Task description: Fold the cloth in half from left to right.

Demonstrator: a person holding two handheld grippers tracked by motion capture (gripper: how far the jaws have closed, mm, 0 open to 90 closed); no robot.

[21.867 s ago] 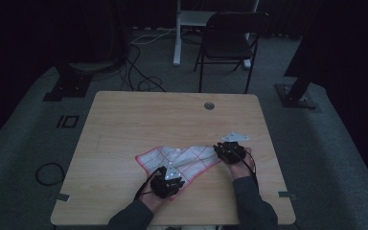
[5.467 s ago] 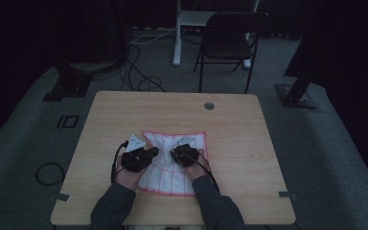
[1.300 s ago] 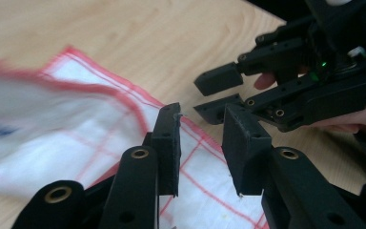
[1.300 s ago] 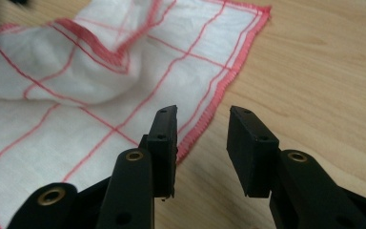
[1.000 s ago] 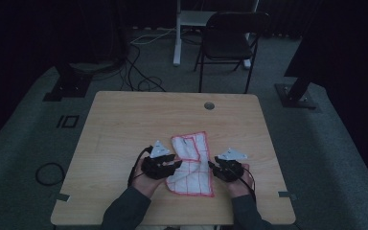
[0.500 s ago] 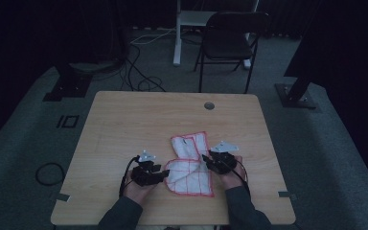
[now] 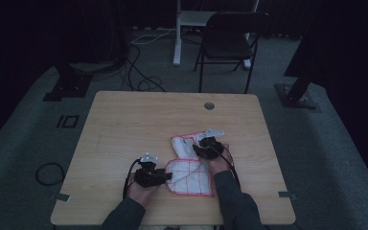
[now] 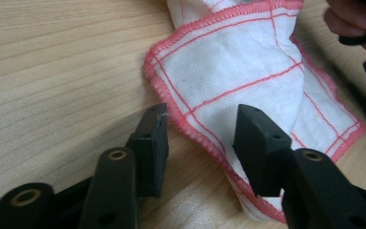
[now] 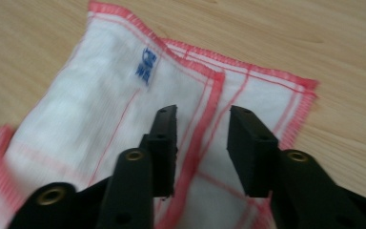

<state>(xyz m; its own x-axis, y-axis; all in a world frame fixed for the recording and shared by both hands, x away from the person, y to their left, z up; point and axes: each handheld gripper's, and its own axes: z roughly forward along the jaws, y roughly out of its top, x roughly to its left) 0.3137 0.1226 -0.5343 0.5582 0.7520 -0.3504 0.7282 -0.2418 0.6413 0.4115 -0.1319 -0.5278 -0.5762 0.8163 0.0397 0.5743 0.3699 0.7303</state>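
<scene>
The left claw (image 8: 200, 131) stands open low over the wooden tabletop (image 8: 52, 62), its jaws straddling the red-stitched edge of a white, red-checked cloth (image 8: 238, 67), having just been closing.

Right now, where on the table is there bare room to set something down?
The wooden table is bare across its far half up to the cable hole, and along its left side. It is crowded near the front, where the red-edged cloth lies between the left gripper and right gripper.

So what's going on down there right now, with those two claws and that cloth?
Left gripper open, astride cloth hem. Right gripper open above folded edge. Nothing in the way.
</scene>
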